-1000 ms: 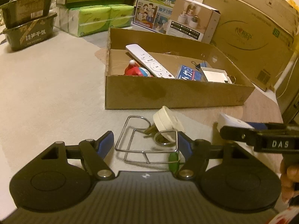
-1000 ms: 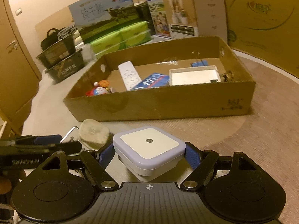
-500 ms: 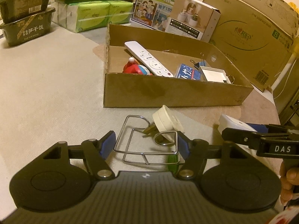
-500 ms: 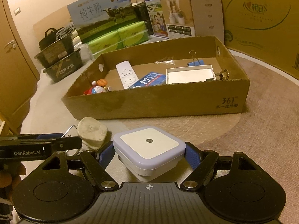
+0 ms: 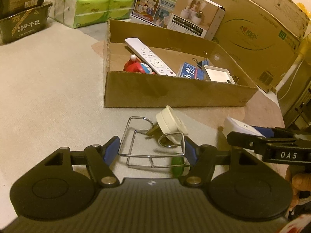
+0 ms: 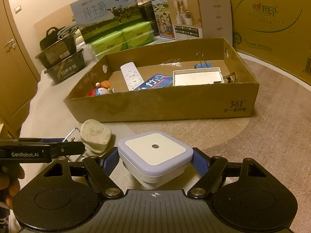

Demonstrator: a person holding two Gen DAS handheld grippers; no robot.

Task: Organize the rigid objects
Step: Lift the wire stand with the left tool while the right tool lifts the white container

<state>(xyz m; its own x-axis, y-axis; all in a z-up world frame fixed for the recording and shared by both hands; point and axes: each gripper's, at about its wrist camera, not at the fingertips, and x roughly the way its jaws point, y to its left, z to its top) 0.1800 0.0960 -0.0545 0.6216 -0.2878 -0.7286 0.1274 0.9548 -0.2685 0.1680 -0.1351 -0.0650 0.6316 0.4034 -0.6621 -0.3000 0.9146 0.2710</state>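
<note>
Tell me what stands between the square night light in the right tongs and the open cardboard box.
Only the box's near wall lies between the night light, gripped by the right tongs, and the box floor. The bare surface before it shows nothing else; the round white plug sits off to the left.

Two green wrapped tissue packs [image 5: 97, 7] sit beside stacked dark food trays [image 5: 21, 25]. Printed milk cartons [image 6: 106, 13] and a big brown shipping carton [image 5: 258, 31] stand behind.

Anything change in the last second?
Nothing visibly moved. The left hand-held gripper still pinches the wire rack, and the right hand-held gripper still pinches the night light. The plug and box are unchanged.
</note>
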